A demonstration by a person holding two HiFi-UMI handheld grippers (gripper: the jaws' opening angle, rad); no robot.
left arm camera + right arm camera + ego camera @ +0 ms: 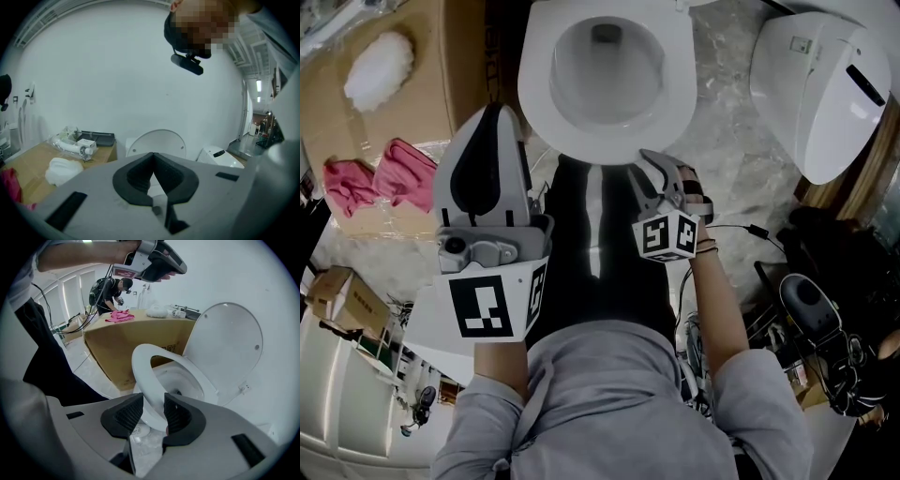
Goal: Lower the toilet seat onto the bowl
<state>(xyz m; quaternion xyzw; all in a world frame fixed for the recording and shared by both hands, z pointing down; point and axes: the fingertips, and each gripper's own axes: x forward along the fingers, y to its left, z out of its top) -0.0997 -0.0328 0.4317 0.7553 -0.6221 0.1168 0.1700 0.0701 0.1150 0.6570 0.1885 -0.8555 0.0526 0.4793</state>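
The white toilet seat (540, 86) is a ring over the bowl (609, 70), straight ahead of me in the head view. My right gripper (652, 161) is shut on the seat's front edge. In the right gripper view the seat (140, 364) runs between the pads of the right gripper (153, 411) and is tilted a little above the bowl (177, 380). The lid (229, 345) stands upright behind. My left gripper (494, 112) is held up left of the toilet, shut and holding nothing. The left gripper (153, 157) points toward the raised lid (159, 143).
A cardboard box (431, 66) left of the toilet carries pink cloths (389, 173) and a white fluffy bundle (380, 70). A second white toilet unit (825, 94) stands at the right. Cables and gear (825, 328) lie on the floor at the right. Another person (110, 291) bends over behind the box.
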